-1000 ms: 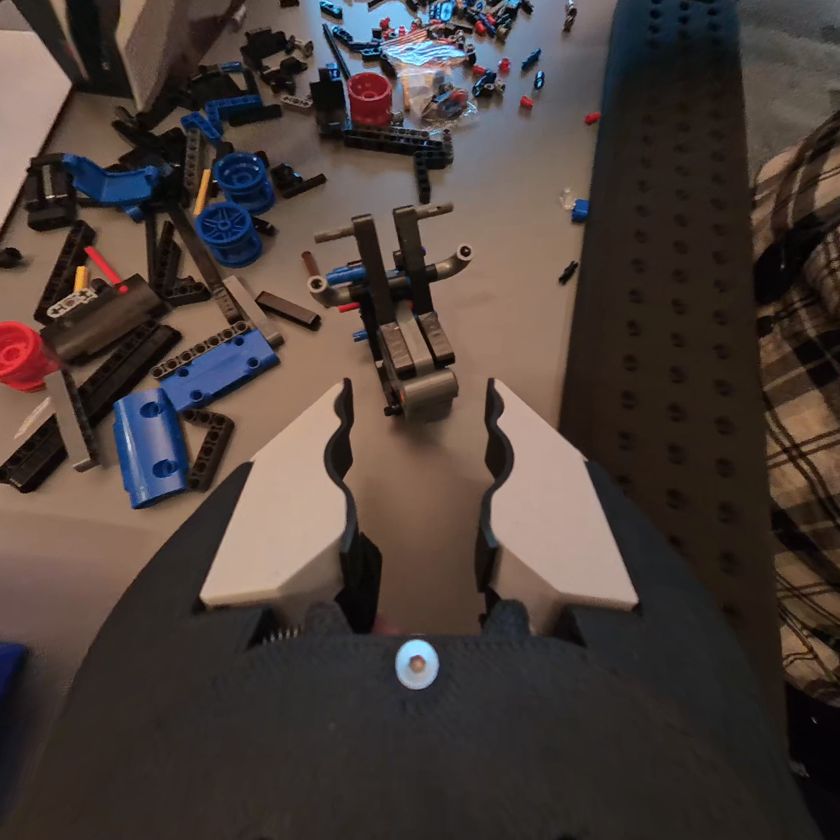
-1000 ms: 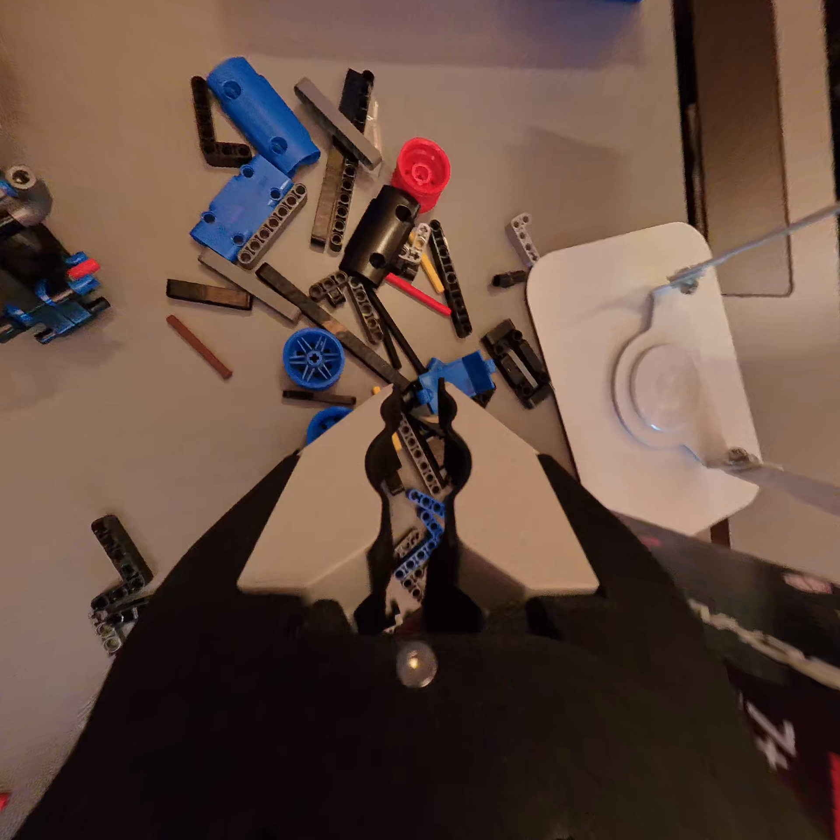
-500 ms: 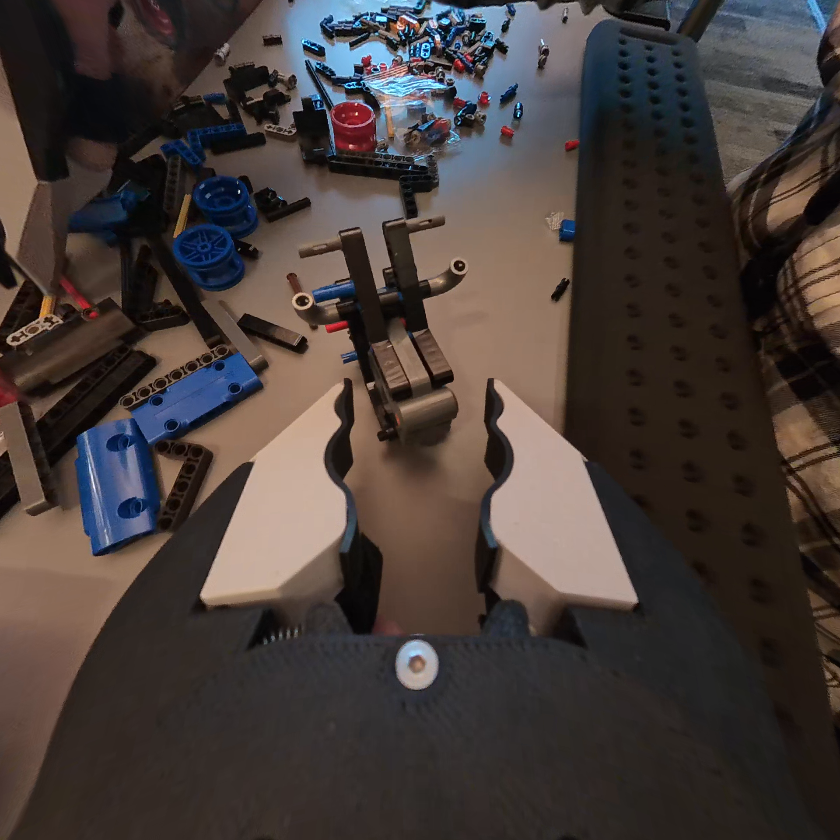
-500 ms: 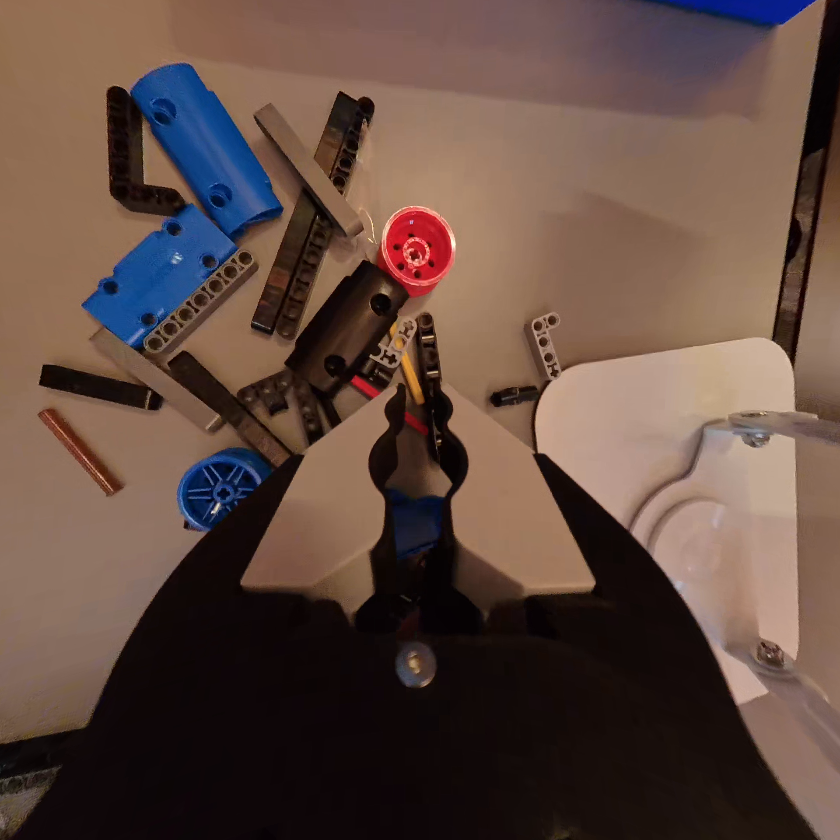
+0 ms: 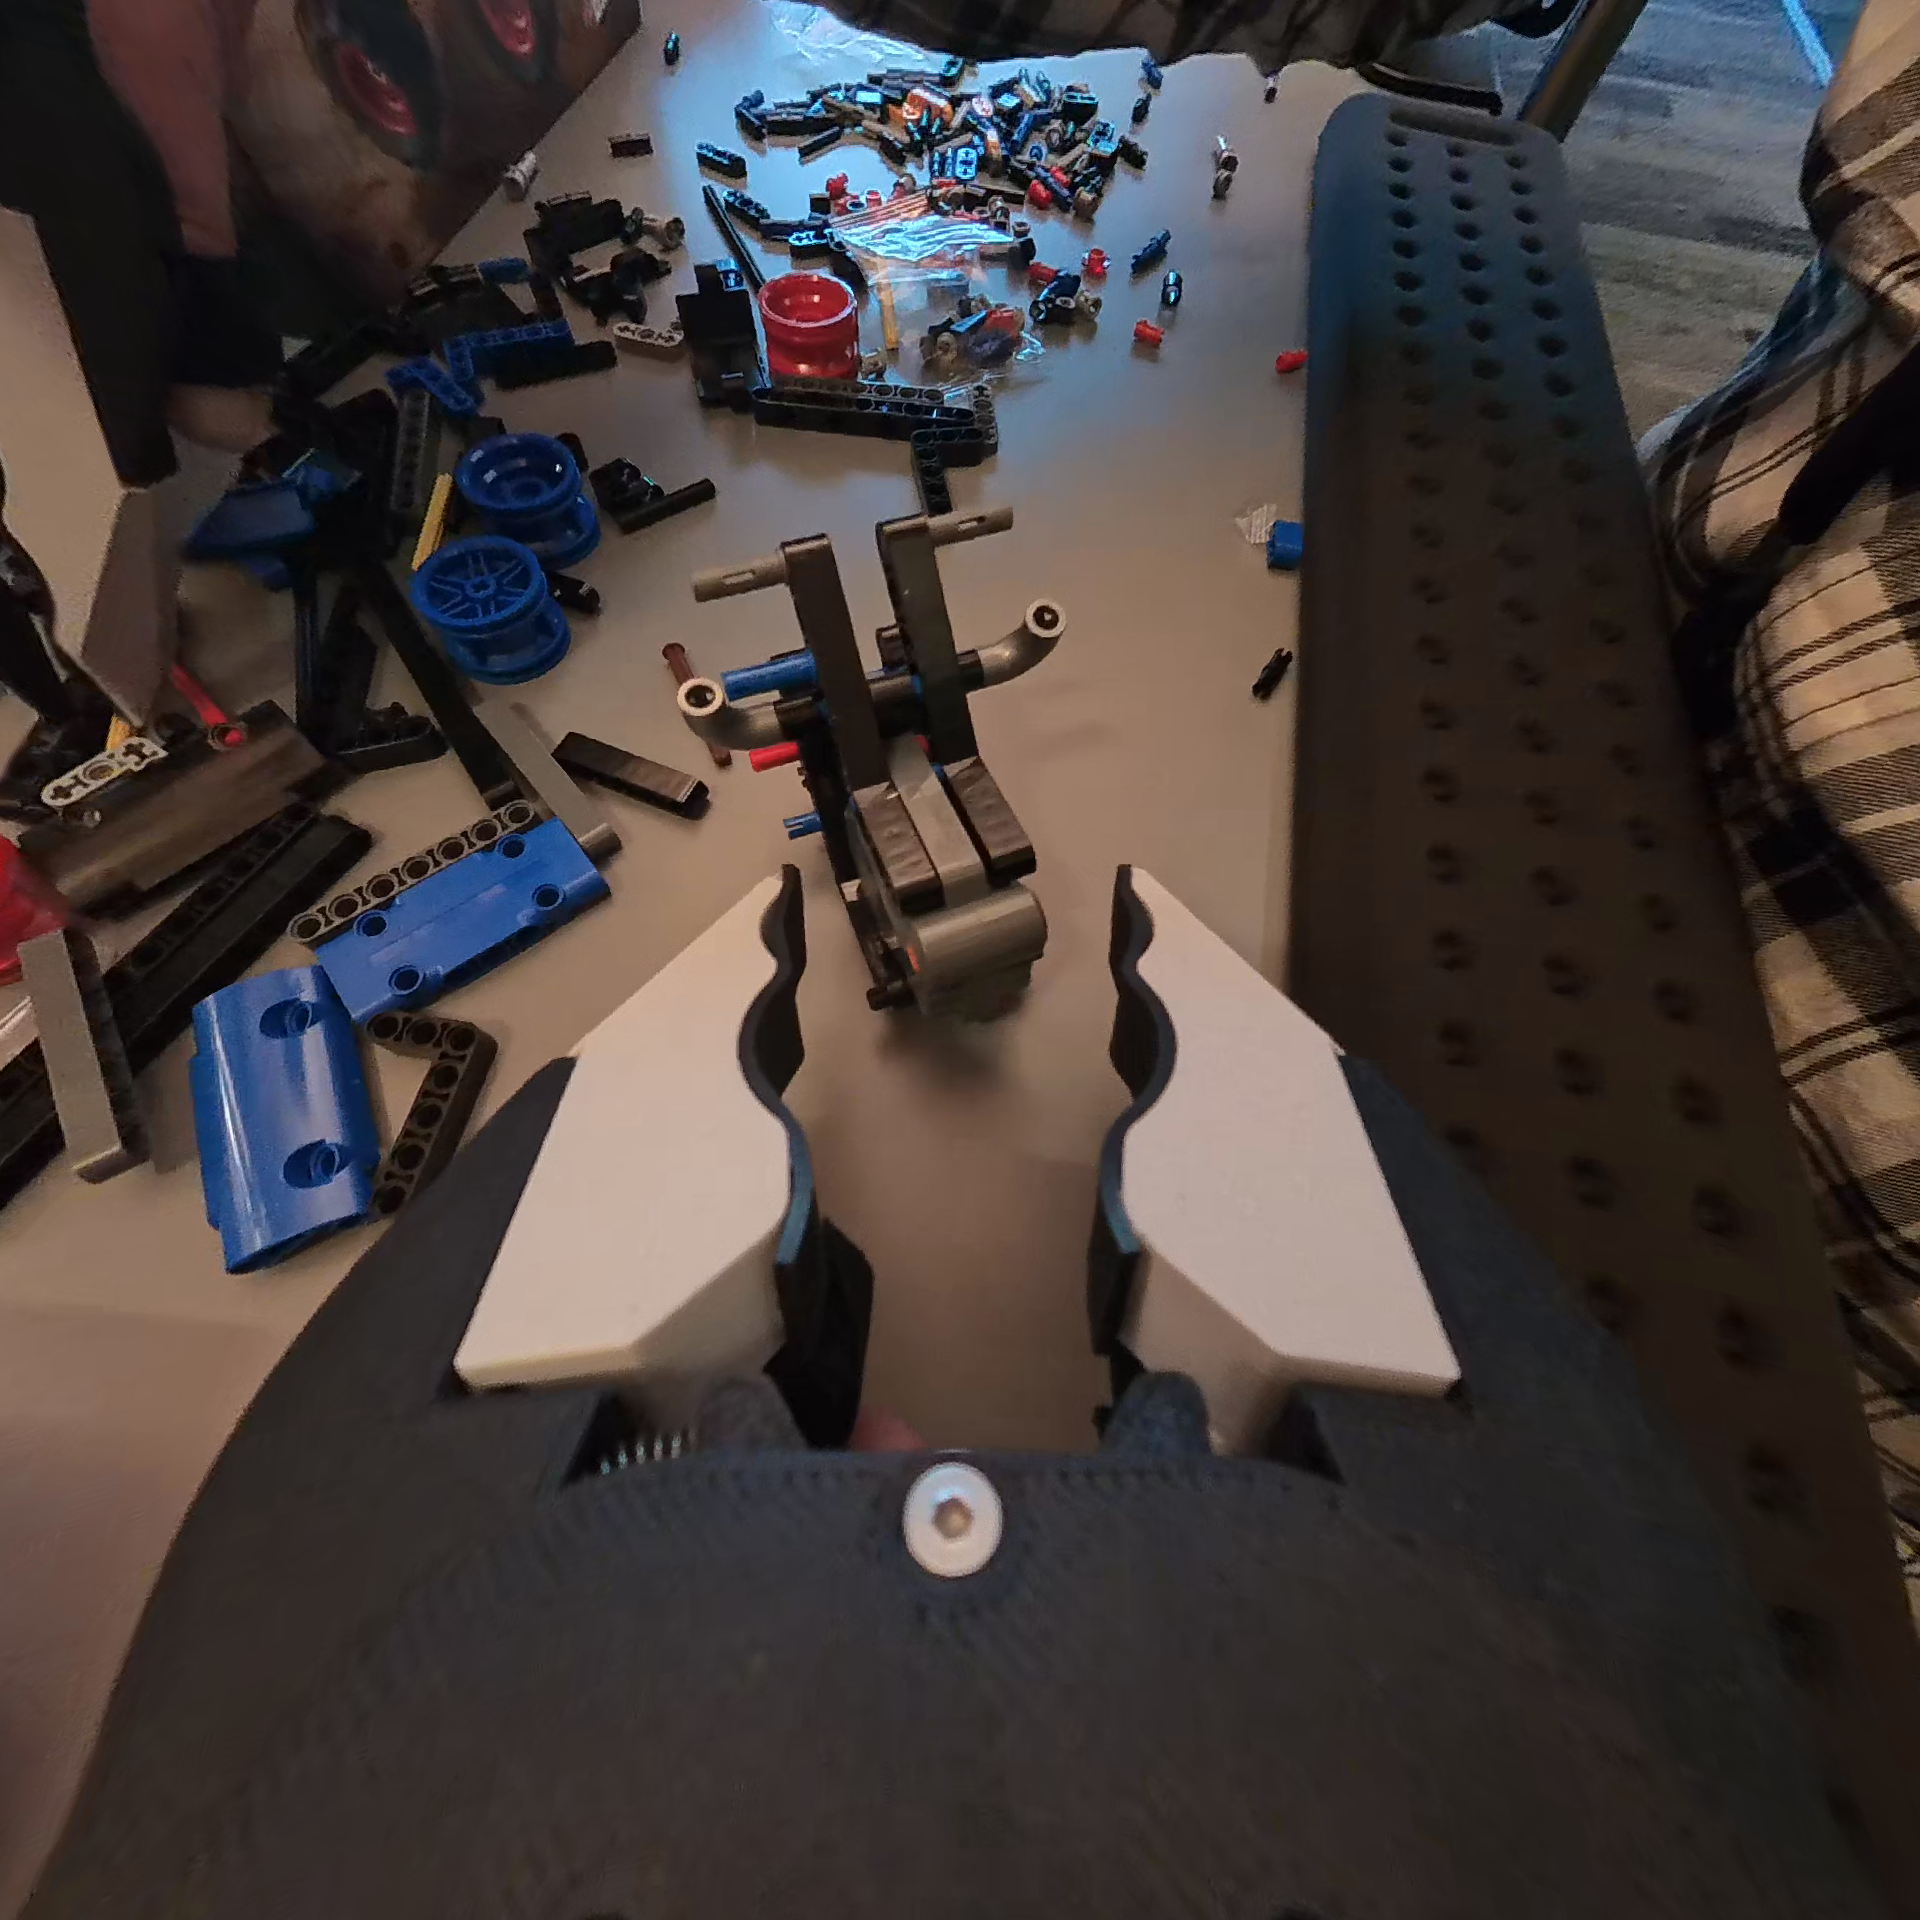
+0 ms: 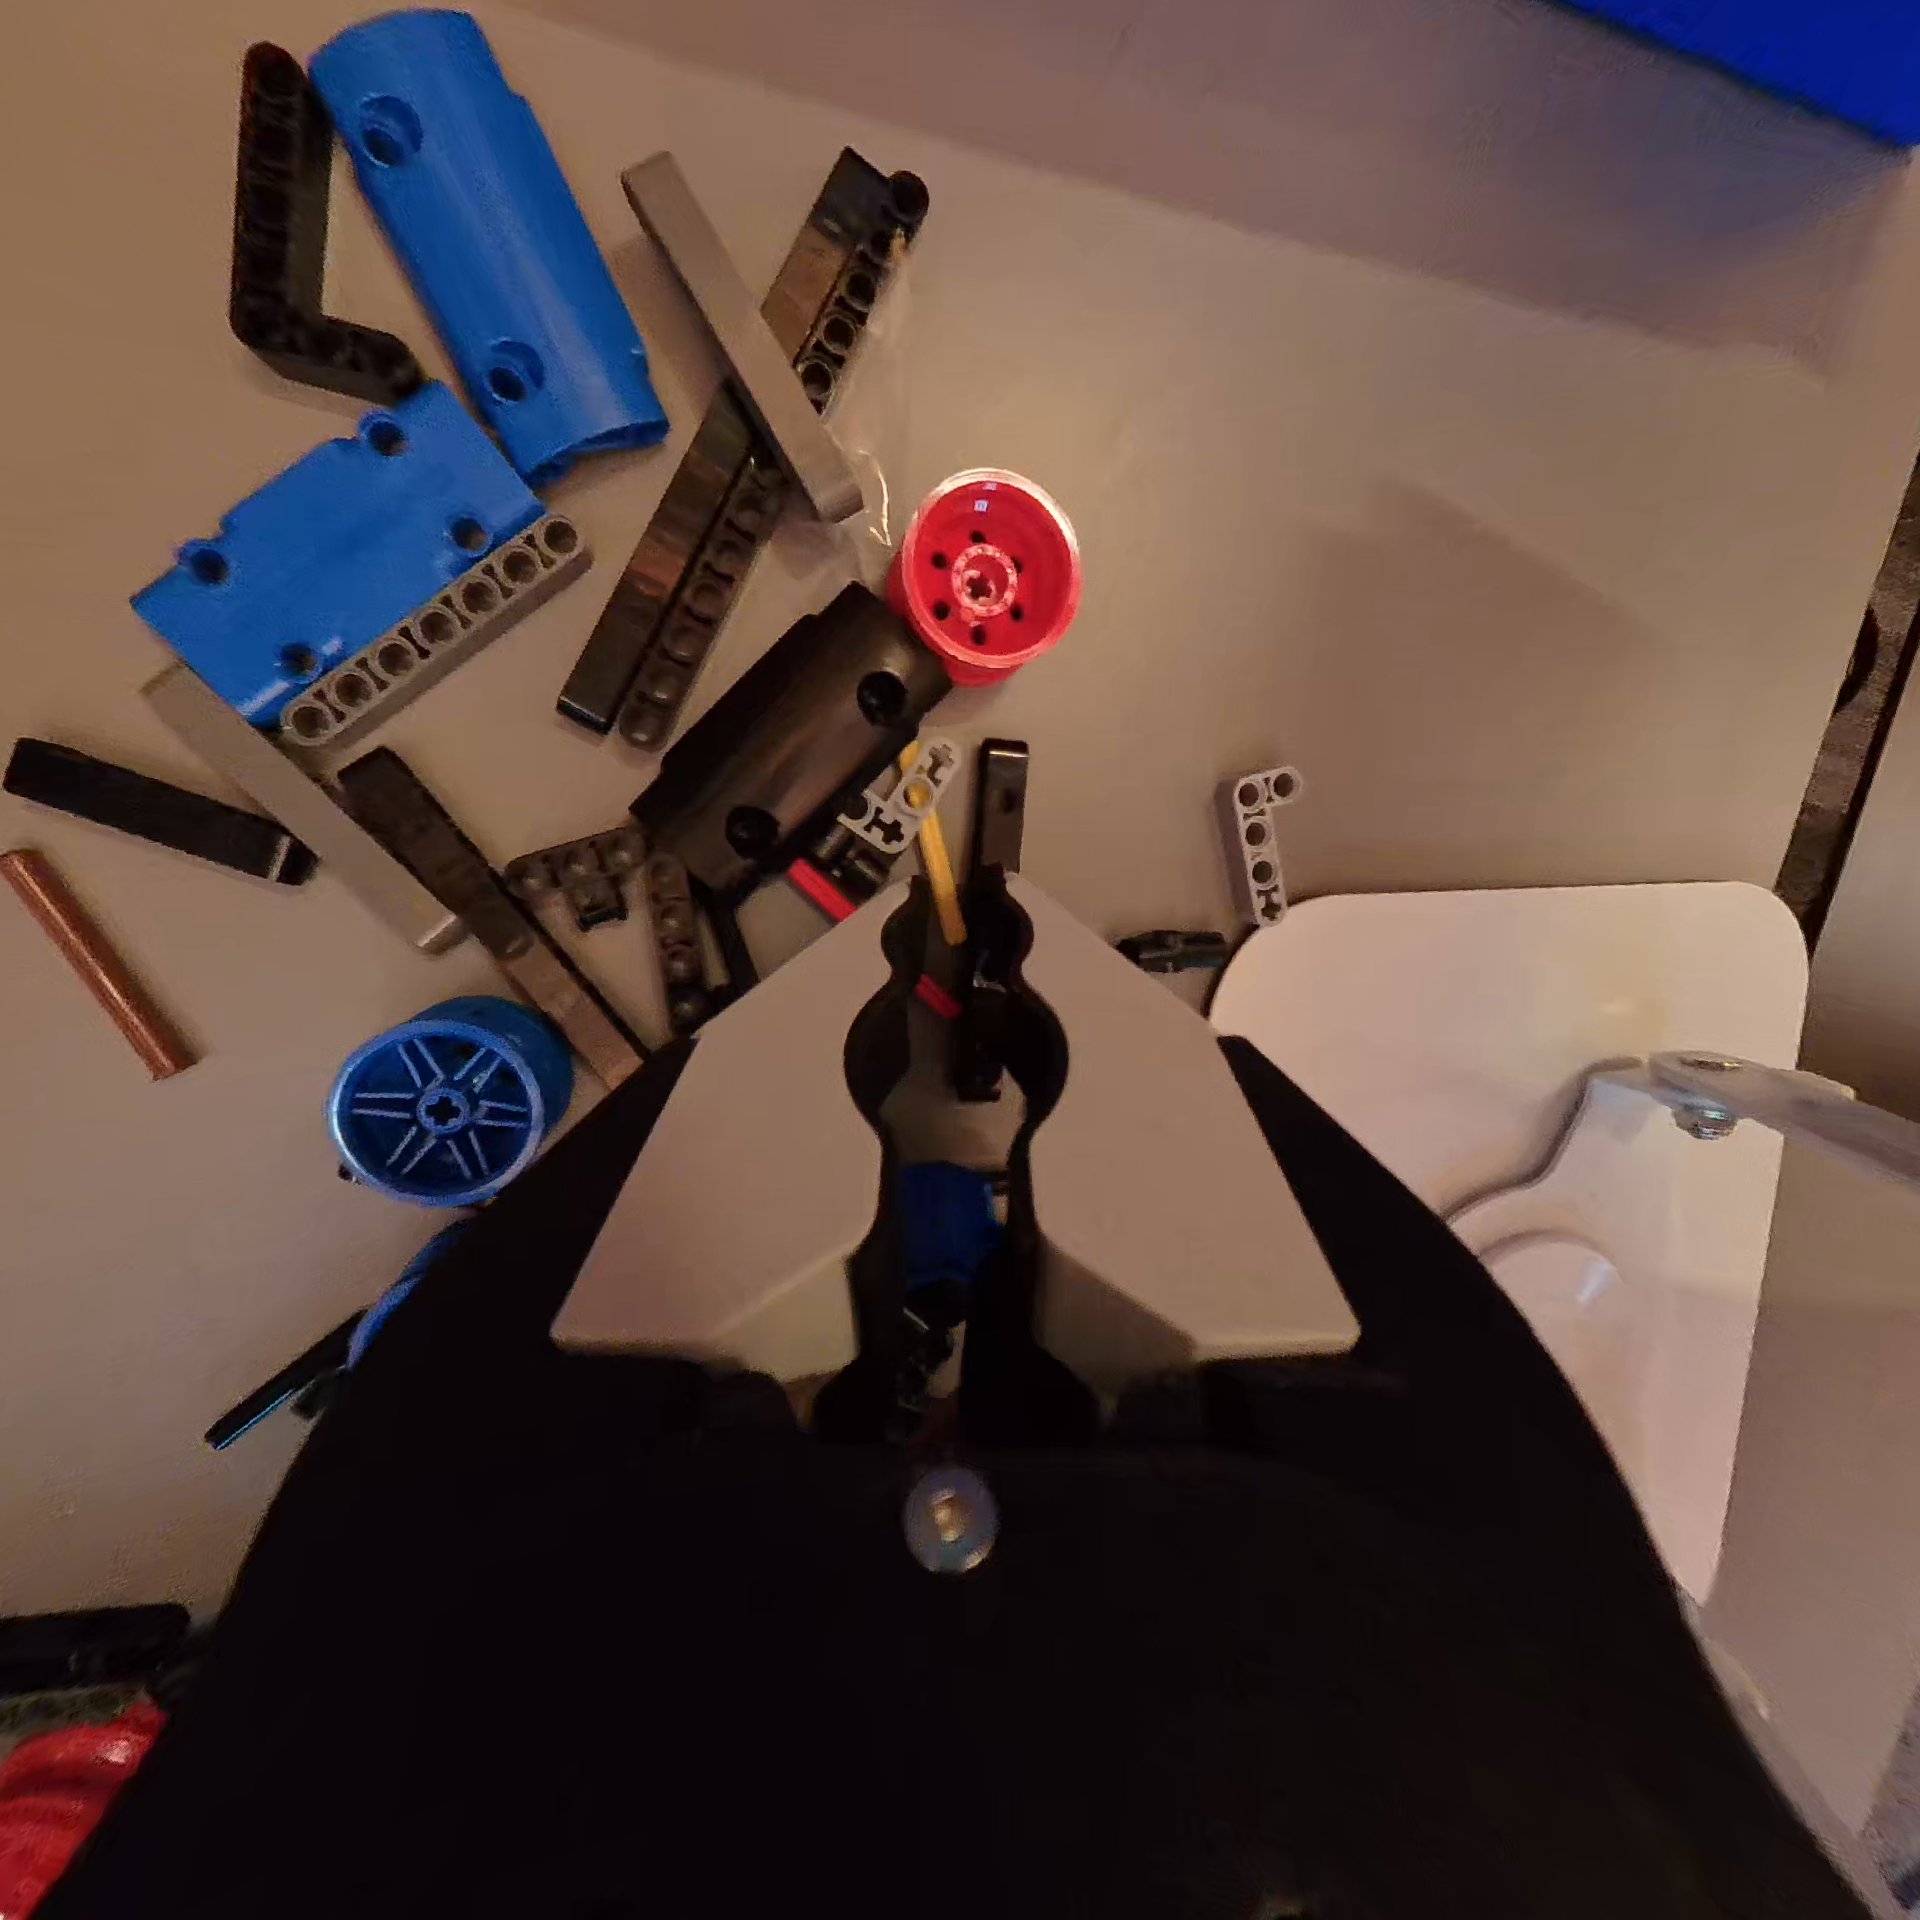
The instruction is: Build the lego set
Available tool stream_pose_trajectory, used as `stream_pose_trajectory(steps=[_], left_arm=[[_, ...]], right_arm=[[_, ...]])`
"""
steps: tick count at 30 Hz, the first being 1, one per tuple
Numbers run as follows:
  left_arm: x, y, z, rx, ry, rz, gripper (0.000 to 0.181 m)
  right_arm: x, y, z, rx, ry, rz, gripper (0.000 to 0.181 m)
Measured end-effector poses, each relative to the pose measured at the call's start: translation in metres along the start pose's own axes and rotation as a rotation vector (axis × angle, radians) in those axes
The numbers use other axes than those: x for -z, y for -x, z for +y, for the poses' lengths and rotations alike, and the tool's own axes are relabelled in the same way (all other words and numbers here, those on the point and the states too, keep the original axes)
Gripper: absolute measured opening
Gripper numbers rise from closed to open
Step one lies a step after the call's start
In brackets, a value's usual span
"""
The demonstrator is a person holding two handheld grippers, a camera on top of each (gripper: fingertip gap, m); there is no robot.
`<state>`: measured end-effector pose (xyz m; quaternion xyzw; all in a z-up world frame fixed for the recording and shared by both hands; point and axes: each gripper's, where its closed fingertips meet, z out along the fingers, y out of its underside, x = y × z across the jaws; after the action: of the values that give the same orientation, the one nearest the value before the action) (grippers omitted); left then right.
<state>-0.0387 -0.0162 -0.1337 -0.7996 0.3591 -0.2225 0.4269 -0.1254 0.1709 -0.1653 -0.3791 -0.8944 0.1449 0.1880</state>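
Observation:
In the left wrist view, a part-built black and grey model [image 5: 904,769] with two curved grey pipes stands on the grey table. My left gripper [image 5: 956,894] is open, and the model's grey near end sits between its fingertips without touching them. In the right wrist view, my right gripper [image 6: 951,899] is shut, with nothing clearly held, and hovers over a pile of loose parts. A yellow axle [image 6: 935,852], a black beam [image 6: 1003,800] and a blue piece [image 6: 940,1216] show through the gap between its fingers.
Loose parts lie left of the model: blue panels [image 5: 457,925], blue wheels [image 5: 488,608], a red wheel [image 5: 808,322], black beams. A black perforated strip [image 5: 1496,727] runs along the right. By the right gripper lie a red wheel [image 6: 982,577], a blue wheel [image 6: 442,1107] and a white base plate [image 6: 1507,1039].
The right gripper has moved forward over the pile, so the blue piece now lies under its fingers. The left gripper has crept closer to the model and stayed open.

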Motion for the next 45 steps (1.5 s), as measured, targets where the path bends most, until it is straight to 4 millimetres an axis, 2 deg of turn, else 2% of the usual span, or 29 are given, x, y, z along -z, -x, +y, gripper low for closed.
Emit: stream_pose_trajectory(steps=[6, 11, 15, 19, 21, 27, 30, 32, 35, 38, 40, 45], left_arm=[[0.001, -0.002, -0.002, -0.004, -0.01, 0.001, 0.059], [0.003, -0.01, -0.011, -0.023, -0.046, 0.024, 0.065], [0.003, -0.009, -0.011, -0.023, -0.049, 0.021, 0.065], [0.002, -0.01, -0.011, -0.029, -0.048, 0.026, 0.065], [0.002, -0.01, -0.012, -0.03, -0.048, 0.023, 0.065], [0.003, -0.01, -0.013, -0.031, -0.051, 0.013, 0.065], [0.004, -0.009, -0.013, -0.031, -0.053, 0.01, 0.065], [0.004, -0.008, -0.013, -0.032, -0.054, 0.007, 0.066], [0.003, -0.009, -0.015, -0.04, -0.052, -0.003, 0.066], [0.001, -0.008, -0.014, -0.055, -0.024, -0.029, 0.067], [-0.003, -0.007, -0.012, -0.05, 0.008, -0.055, 0.086], [-0.017, -0.017, -0.011, -0.055, 0.069, -0.054, 0.086]], right_arm=[[-0.002, -0.002, -0.003, -0.023, -0.023, -0.008, 0.006], [0.002, -0.01, 0.004, -0.018, 0.013, 0.035, 0.011], [0.007, -0.004, -0.004, 0.01, -0.038, 0.012, 0.011], [0.0, -0.002, 0.002, 0.028, 0.009, -0.001, 0.01], [-0.004, -0.002, 0.001, 0.009, 0.004, -0.016, 0.004], [-0.001, -0.007, -0.001, -0.068, -0.01, 0.005, 0.002], [0.019, -0.007, -0.022, -0.17, -0.158, -0.003, 0.002], [0.043, -0.005, -0.041, -0.281, -0.315, -0.055, 0.002], [0.075, 0.002, -0.055, -0.356, -0.465, -0.098, 0.002], [0.103, 0.007, -0.06, -0.425, -0.573, -0.11, 0.002], [0.122, 0.013, -0.06, -0.461, -0.649, -0.116, 0.002], [0.151, 0.03, -0.049, -0.588, -0.8, -0.149, 0.002]])
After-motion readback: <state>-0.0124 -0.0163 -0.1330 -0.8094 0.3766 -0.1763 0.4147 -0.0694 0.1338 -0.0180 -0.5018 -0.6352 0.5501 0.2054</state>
